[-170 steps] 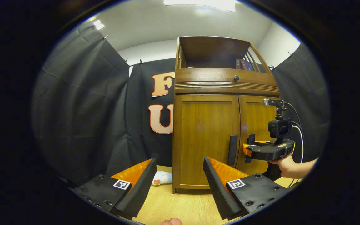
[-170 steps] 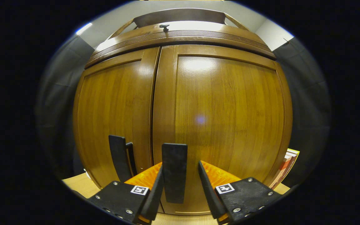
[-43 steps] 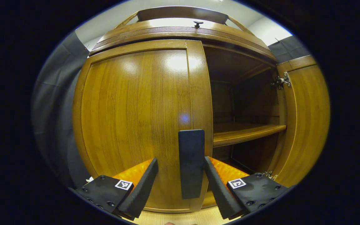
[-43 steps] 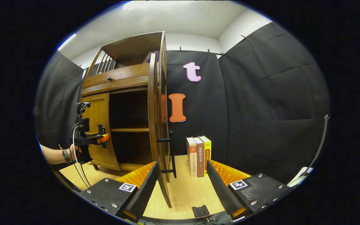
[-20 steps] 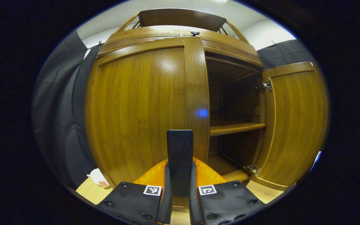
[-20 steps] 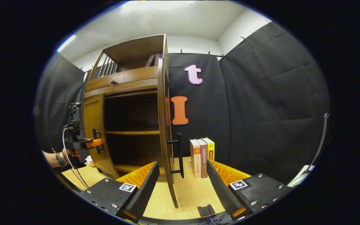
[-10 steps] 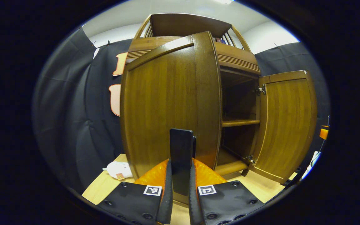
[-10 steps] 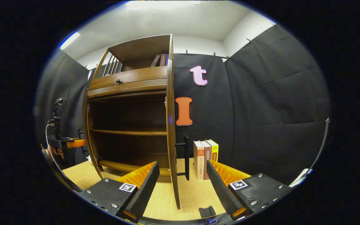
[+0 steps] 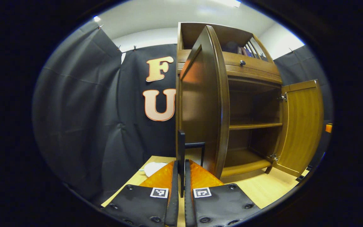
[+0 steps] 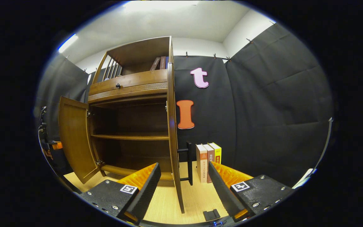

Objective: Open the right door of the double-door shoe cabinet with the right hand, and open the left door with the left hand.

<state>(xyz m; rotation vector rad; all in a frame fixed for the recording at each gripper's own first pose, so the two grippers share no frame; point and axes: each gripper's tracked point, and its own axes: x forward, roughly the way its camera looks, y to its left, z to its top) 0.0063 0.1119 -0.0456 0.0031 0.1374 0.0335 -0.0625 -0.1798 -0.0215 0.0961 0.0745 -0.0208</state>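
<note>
A tall brown wooden double-door shoe cabinet [image 10: 131, 85] stands left of centre in the right gripper view, both doors swung wide and its dark shelves bare.

In the left gripper view, the left gripper [image 9: 181, 170] at the bottom centre is clenched on the slim black bar handle of the left door [image 9: 181, 148], both fingers pressing its sides. The left door [image 9: 205, 104] is seen almost edge-on in the middle of the frame. At the right of that frame the right door [image 9: 301, 123] hangs open on metal hinges.

In the right gripper view, the right gripper [image 10: 183, 189] at the bottom is released, its jaws spread apart with the right door's edge rising between them, untouched. That door's black bar handle [image 10: 189, 162] sits just right of centre, near three upright books [image 10: 209, 160] on the pale wooden floor [image 10: 197, 198].

The doors look like stiff, solid wood panels, likely moderately heavy but free on their hinges. The vertical bar handle is the sensible hold — narrow, rigid, possibly smooth, so a firm pinch across its sides suits it. Both doors appear fully open, so the task looks essentially done.
</note>
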